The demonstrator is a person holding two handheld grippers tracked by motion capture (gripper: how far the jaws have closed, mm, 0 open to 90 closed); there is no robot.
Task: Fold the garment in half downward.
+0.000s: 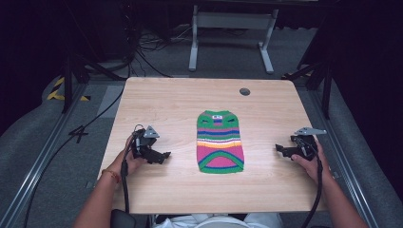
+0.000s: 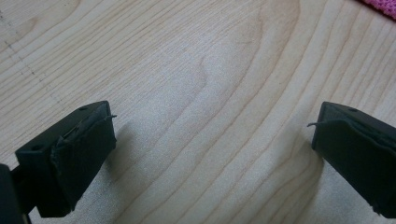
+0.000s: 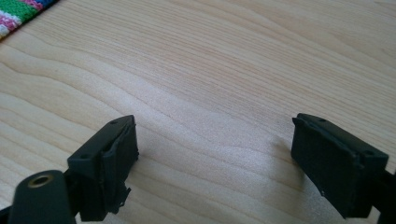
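Sweater (image 1: 220, 141) flat at frame centre, bench (image 1: 166, 102) bare around it. Your left gripper (image 1: 161, 156) and right gripper (image 1: 281, 150) flank it, fingers spread, empty, ready to grab edges.

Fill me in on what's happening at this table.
A person sits at a wooden table with a hand-held gripper in each hand. A small striped knitted sweater lies flat in the middle. The left hand-held gripper and right hand-held gripper rest either side of it, jaws open and empty, pointing inward. Neither touches the sweater yet.
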